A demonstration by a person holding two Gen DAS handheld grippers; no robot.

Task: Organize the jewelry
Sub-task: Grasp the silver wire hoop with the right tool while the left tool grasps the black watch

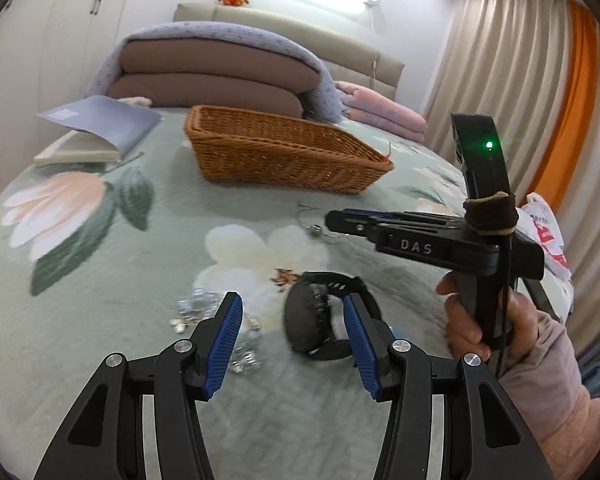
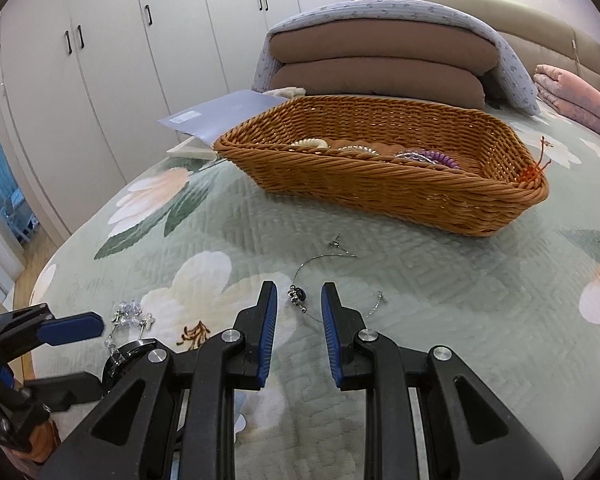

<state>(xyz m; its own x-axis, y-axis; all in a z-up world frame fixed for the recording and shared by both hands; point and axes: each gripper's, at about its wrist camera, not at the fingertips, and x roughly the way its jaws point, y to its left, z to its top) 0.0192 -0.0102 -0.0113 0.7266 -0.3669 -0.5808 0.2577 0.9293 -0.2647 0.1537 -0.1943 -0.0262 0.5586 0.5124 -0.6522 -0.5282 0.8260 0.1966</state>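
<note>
Pickup step: right gripper [image 2: 299,312] jaws apart over wire necklace [image 2: 300,298]; left gripper [image 1: 294,336] jaws apart near watch [image 1: 320,320]; closing needed, then basket [image 2: 380,184].

Rough woven wicker basket [image 2: 380,184], matt quilted cloth bedspread [image 2: 460,300], glossy thin metal necklace [image 2: 320,264].

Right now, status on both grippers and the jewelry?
Left gripper open, low over the black watch. Right gripper open, lined up on the silver bangle. Wicker basket already holds pieces. Crystal earrings loose on the bedspread; nothing blocking.
</note>
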